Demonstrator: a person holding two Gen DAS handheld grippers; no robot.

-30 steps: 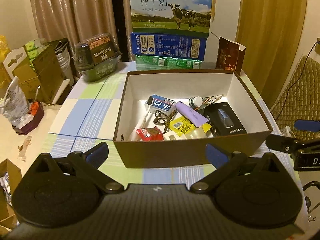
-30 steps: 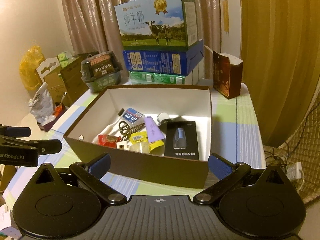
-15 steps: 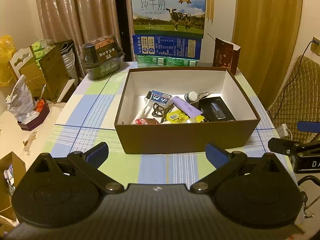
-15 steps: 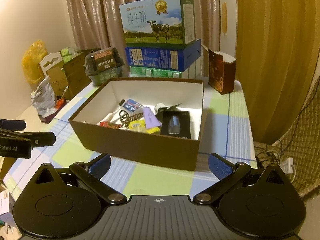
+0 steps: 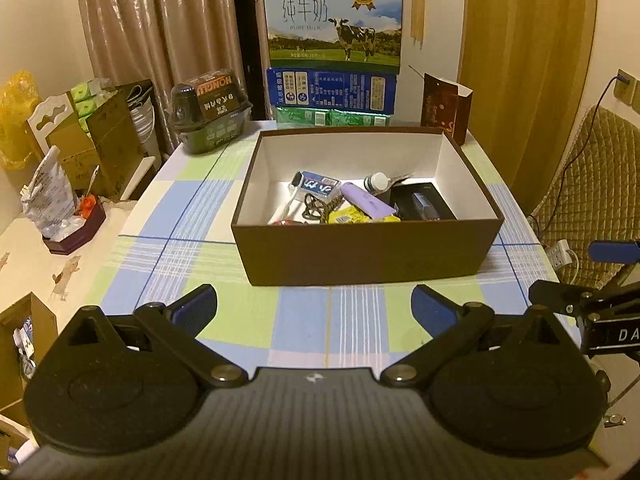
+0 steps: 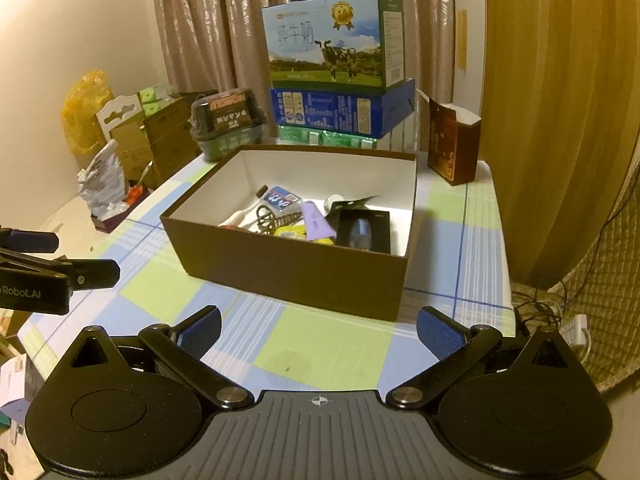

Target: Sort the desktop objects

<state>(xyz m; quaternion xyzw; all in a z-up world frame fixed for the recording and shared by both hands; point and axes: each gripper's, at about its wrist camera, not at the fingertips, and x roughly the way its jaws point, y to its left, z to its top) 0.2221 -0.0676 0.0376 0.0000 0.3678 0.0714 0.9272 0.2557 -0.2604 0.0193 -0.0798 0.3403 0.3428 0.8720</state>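
A brown cardboard box (image 5: 360,252) with a white inside stands on the checked tablecloth; it also shows in the right wrist view (image 6: 288,268). Inside lie a purple tube (image 5: 366,200), a black package (image 5: 424,208), a yellow packet (image 5: 348,215), a blue-and-white pack (image 5: 318,186), a small white-capped bottle (image 5: 376,181) and a coiled cord (image 5: 316,204). My left gripper (image 5: 314,304) is open and empty, held back from the box's near wall. My right gripper (image 6: 318,330) is open and empty, near the table's front edge.
Stacked milk cartons (image 5: 334,24) stand behind the box. A dark plastic container (image 5: 210,110) is at the back left, a dark red carton (image 5: 444,108) at the back right. Cardboard boxes (image 5: 100,136) and bags crowd the left; a padded chair (image 5: 596,184) is on the right.
Both grippers have pulled back and away from the box, which now looks smaller and farther off. Both stay open and empty. The box's contents have not moved.
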